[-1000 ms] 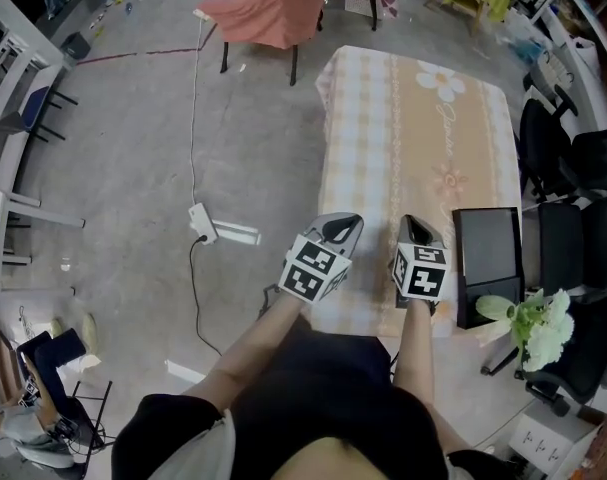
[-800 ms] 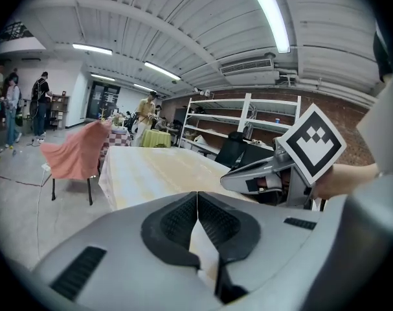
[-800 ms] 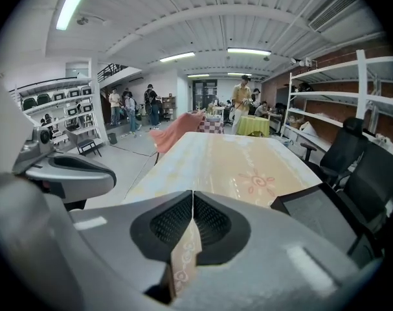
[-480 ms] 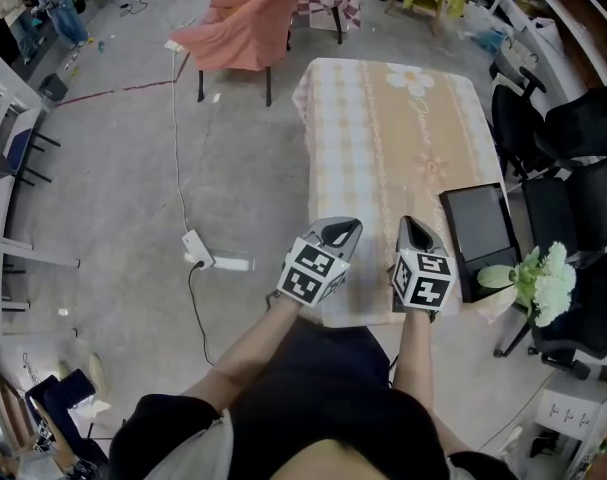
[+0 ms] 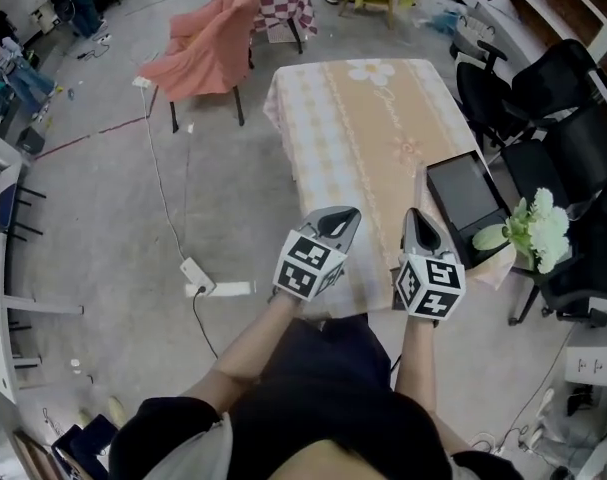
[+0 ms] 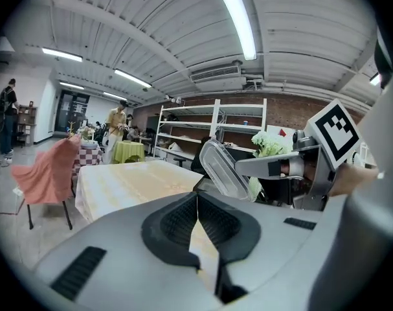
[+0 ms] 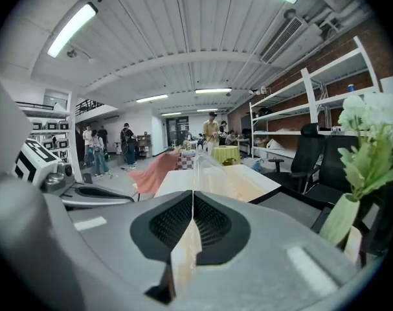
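Note:
My two grippers hover side by side over the near edge of a table (image 5: 368,118) covered in a peach and checked cloth. The left gripper (image 5: 345,215) is shut, its dark pads (image 6: 177,222) meeting with nothing between them. The right gripper (image 5: 413,216) is shut on a clear plastic lid (image 6: 221,169), which stands up from its jaws and shows edge-on as a thin clear sheet (image 7: 202,167) in the right gripper view. The left gripper (image 7: 122,197) lies just left of it.
A black tablet (image 5: 463,193) lies at the table's near right corner. White flowers in a vase (image 5: 535,226) stand beside it. Black office chairs (image 5: 573,118) crowd the right. A chair draped in pink cloth (image 5: 208,53) and a floor power strip (image 5: 198,278) are on the left.
The view has swung right, bringing the flowers and shelves into both gripper views. The clear lid now shows in the right gripper's jaws; it was not visible before.

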Tool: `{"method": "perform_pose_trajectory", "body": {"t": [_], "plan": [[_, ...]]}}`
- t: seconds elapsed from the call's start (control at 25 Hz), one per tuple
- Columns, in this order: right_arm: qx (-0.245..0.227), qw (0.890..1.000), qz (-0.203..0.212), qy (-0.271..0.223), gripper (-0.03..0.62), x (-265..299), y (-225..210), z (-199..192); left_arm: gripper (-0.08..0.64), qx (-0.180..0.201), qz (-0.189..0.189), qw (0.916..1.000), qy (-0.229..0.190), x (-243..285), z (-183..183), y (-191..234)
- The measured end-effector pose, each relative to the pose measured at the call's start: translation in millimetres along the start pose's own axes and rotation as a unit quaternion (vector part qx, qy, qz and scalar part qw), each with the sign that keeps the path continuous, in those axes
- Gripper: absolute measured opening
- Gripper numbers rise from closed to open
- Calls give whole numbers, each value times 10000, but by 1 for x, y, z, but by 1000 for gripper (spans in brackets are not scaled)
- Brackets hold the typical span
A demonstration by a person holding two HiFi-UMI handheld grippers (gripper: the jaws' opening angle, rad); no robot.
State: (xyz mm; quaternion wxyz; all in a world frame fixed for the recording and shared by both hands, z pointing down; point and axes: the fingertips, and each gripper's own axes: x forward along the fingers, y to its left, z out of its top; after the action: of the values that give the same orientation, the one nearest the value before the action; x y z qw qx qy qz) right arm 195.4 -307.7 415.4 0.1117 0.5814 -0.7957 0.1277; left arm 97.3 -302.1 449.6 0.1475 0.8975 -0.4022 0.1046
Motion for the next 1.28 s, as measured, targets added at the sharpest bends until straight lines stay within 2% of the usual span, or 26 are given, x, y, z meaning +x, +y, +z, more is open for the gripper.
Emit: {"method": "perform_pose_trajectory", "body": {"t": [0.24, 0.48, 0.64, 0.92, 1.28], "plan": [[213, 9966, -574, -546, 11, -36, -21, 13, 11, 281, -306, 9988, -247, 1, 21, -21], [357, 9855, -1264, -1070, 11, -73, -47, 18, 11, 525, -367, 9964, -553, 3, 37, -31], [345, 9800, -1570, -1174, 11, -89, -59, 14, 11, 573, -416, 9952, -682, 7, 40, -36], [328, 9758, -1823, -1165, 11, -101, -71, 12, 11, 603, -602, 9936, -740, 17, 43, -49], [225, 9768, -1817, -1108, 11, -98, -72, 10, 11, 523, -675, 9936, -741, 22, 40, -52]]}}
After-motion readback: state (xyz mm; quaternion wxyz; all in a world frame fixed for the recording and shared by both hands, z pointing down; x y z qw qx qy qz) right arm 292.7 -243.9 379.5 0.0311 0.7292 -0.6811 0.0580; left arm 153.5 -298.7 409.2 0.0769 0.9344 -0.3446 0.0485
